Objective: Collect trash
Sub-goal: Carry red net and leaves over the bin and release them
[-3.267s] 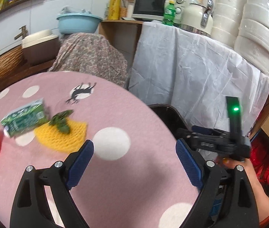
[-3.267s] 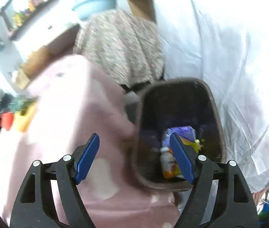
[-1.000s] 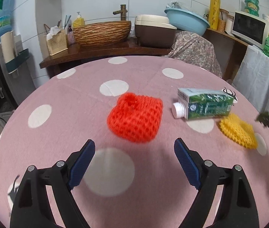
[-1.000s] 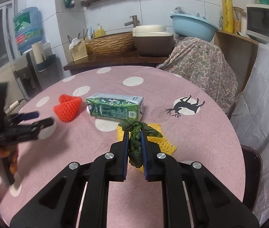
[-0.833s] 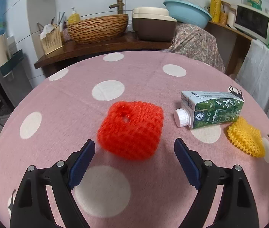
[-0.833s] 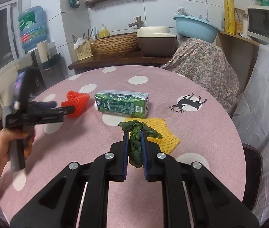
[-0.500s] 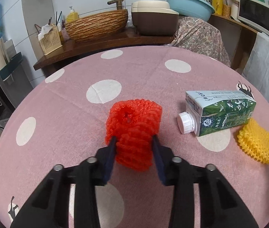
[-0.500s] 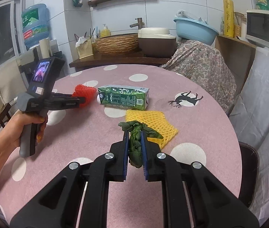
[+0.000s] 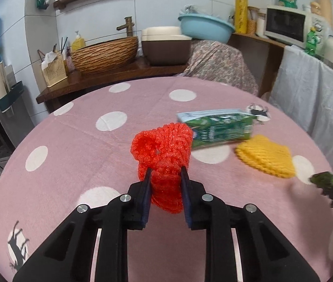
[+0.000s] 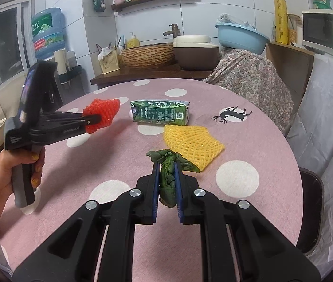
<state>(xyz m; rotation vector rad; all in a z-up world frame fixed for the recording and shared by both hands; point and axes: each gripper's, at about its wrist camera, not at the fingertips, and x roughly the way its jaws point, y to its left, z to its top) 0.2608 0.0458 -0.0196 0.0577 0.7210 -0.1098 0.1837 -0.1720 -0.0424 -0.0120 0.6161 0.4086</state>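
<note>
The red foam net [image 9: 164, 155] was soft and very light, and it had crumpled where the left claw [image 9: 165, 176] pinched it near its lower end. It appeared lifted just clear of the pink spotted worktop [image 9: 72, 164]. Such mesh should compress readily and snag rather than slip, so a grip across its bunched middle seems secure.

The right claw [image 10: 167, 166] was closed almost fully on a wilted bunch of green leaves [image 10: 170, 164], limp and probably damp; it was held above the worktop, with leaf ends drooping past both fingers. A firm pinch on the thick stem mass looks the safest hold.

Two items lay on the worktop. The green carton [image 10: 160, 115] lay on its side beyond the red net; it is stiff-walled and probably light, best taken across its narrow faces. The yellow foam net [image 10: 192, 145] lay flat just beside the carton, soft and thin, so an edge pinch seems necessary.

A dark bin [image 10: 312, 211] showed partly at the worktop's right edge.
</note>
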